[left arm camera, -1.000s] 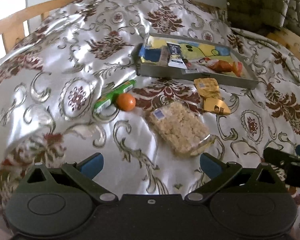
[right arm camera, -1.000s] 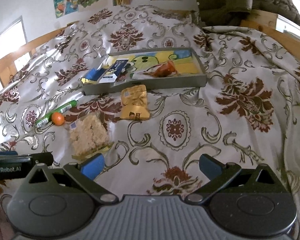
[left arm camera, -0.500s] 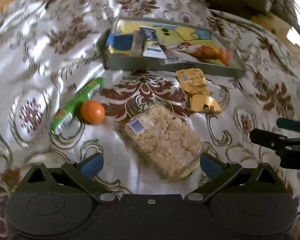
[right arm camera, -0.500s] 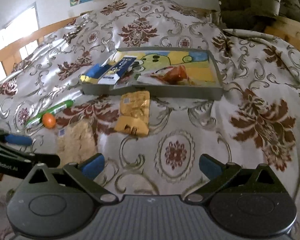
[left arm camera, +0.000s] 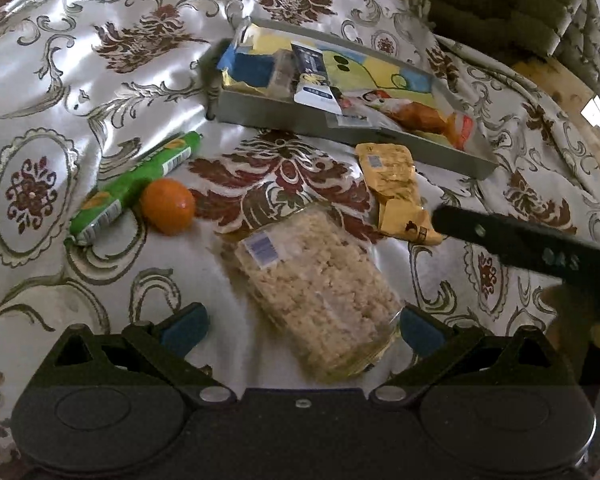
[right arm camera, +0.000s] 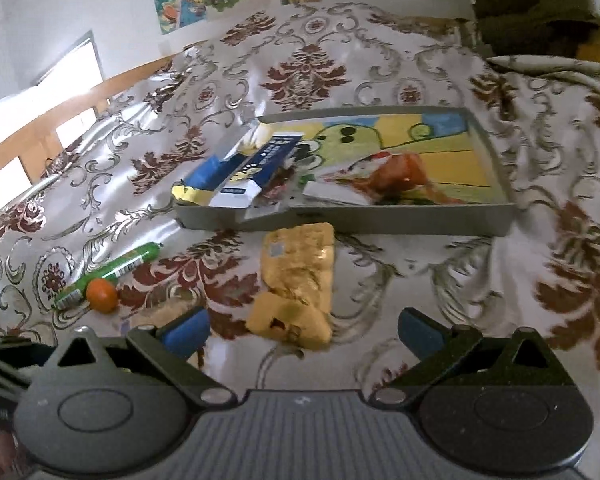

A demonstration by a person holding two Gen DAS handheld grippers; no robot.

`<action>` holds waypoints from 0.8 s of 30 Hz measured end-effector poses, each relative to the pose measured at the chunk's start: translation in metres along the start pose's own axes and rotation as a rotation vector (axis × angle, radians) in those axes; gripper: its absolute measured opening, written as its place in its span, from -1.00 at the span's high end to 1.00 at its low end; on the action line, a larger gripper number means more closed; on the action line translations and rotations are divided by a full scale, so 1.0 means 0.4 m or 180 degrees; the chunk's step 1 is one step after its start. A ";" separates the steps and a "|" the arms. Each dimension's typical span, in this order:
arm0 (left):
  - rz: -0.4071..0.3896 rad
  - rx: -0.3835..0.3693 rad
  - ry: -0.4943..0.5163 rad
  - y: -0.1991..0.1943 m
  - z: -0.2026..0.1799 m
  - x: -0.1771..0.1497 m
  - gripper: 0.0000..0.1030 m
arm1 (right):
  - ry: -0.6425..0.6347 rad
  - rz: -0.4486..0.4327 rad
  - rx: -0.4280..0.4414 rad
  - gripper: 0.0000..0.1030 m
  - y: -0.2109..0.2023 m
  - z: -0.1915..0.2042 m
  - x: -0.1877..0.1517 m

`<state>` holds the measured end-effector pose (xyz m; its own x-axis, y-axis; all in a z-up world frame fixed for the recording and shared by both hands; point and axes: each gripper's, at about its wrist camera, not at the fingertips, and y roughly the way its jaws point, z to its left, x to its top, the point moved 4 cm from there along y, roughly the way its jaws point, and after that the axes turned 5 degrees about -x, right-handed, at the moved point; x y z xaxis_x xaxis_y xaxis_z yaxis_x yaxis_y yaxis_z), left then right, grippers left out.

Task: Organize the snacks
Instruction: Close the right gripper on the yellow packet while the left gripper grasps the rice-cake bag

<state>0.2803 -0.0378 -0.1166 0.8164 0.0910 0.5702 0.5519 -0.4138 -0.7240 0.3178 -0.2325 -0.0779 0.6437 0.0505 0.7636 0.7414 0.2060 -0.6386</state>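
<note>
A clear bag of puffed rice snack (left arm camera: 320, 284) lies on the patterned bedspread, its near end between my open left gripper's (left arm camera: 302, 326) blue pads. A yellow snack packet (left arm camera: 396, 192) lies beyond it and also shows in the right wrist view (right arm camera: 300, 280), just ahead of my open, empty right gripper (right arm camera: 302, 330). An orange (left arm camera: 167, 206) and a green tube pack (left arm camera: 132, 188) lie to the left. The grey tray (right arm camera: 380, 224) holds several snack packs, among them a blue-white one (right arm camera: 260, 168) and an orange one (right arm camera: 396, 172).
The patterned satin bedspread (right arm camera: 540, 280) covers the whole surface, with folds at the right. A wooden bed rail (right arm camera: 40, 120) runs along the left. A dark quilted cushion (left arm camera: 508, 4) sits at the back right. The right gripper's finger (left arm camera: 520, 240) crosses the left wrist view.
Both grippers have moved forward and down. The left one now straddles the near end of the puffed rice bag; the right one has closed in on the yellow packet.
</note>
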 end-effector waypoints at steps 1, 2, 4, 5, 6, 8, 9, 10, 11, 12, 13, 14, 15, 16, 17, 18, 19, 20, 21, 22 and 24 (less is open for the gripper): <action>0.0000 -0.0002 -0.0003 0.003 0.001 0.000 -0.98 | 0.0015 0.0000 0.0017 -0.99 0.011 -0.001 0.003; 0.0002 -0.0008 -0.0004 0.005 0.002 0.000 -0.98 | 0.0033 0.0000 0.0029 -0.99 0.021 0.001 0.005; -0.0005 -0.0038 -0.0001 0.009 0.000 0.001 -0.98 | 0.0084 0.0010 0.0083 -0.98 0.042 -0.001 0.012; -0.0011 -0.0063 0.0001 0.012 -0.001 0.002 -0.98 | 0.0107 0.0021 0.0108 -0.96 0.052 -0.002 0.015; -0.0014 -0.0087 0.0002 0.013 -0.003 0.003 -0.98 | 0.0132 0.0035 0.0126 -0.92 0.063 -0.003 0.018; -0.0031 -0.0140 0.0007 0.012 -0.006 0.003 -0.98 | 0.0183 0.0060 0.0160 -0.89 0.083 -0.004 0.024; -0.0041 -0.0182 0.0008 0.012 -0.008 0.004 -0.98 | 0.0202 0.0071 0.0174 -0.84 0.091 -0.005 0.026; -0.0055 -0.0238 0.0009 0.010 -0.010 0.005 -0.98 | 0.0217 0.0091 0.0179 -0.81 0.101 -0.006 0.028; -0.0064 -0.0286 0.0006 0.009 -0.012 0.006 -0.98 | 0.0229 0.0105 0.0188 -0.76 0.108 -0.006 0.028; -0.0073 -0.0336 -0.0005 0.008 -0.014 0.007 -0.98 | 0.0238 0.0119 0.0202 -0.70 0.114 -0.006 0.028; -0.0072 -0.0374 -0.0017 0.009 -0.015 0.007 -0.98 | 0.0234 0.0127 0.0211 -0.67 0.121 -0.004 0.028; -0.0059 -0.0398 -0.0025 0.012 -0.015 0.007 -0.98 | 0.0218 0.0132 0.0208 -0.63 0.126 -0.002 0.028; -0.0047 -0.0397 -0.0023 0.017 -0.016 0.005 -0.98 | 0.0199 0.0140 0.0200 -0.62 0.131 0.000 0.027; -0.0033 -0.0385 -0.0016 0.022 -0.016 0.004 -0.98 | 0.0174 0.0153 0.0182 -0.62 0.137 0.002 0.026; -0.0018 -0.0365 -0.0005 0.029 -0.016 0.005 -0.98 | 0.0151 0.0164 0.0164 -0.61 0.141 0.007 0.025; -0.0018 -0.0345 0.0003 0.035 -0.016 0.006 -0.98 | 0.0114 0.0175 0.0138 -0.59 0.146 0.010 0.024; -0.0023 -0.0328 0.0005 0.040 -0.015 0.007 -0.98 | 0.0063 0.0189 0.0099 -0.58 0.150 0.015 0.021; -0.0027 -0.0305 0.0012 0.045 -0.017 0.009 -0.98 | 0.0018 0.0200 0.0064 -0.54 0.153 0.019 0.020; -0.0030 -0.0283 0.0030 0.051 -0.020 0.012 -0.98 | -0.0027 0.0207 0.0020 -0.48 0.155 0.023 0.018; -0.0030 -0.0265 0.0048 0.054 -0.021 0.013 -0.98 | -0.0081 0.0216 -0.0038 -0.44 0.156 0.027 0.016; -0.0036 -0.0228 0.0083 0.061 -0.025 0.016 -0.98 | -0.0199 0.0232 -0.0152 -0.28 0.153 0.036 0.014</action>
<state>0.2973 -0.0564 -0.1269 0.8050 0.0727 0.5888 0.5466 -0.4768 -0.6884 0.3642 -0.2057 -0.1113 0.6843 0.1249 0.7184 0.7022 0.1529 -0.6954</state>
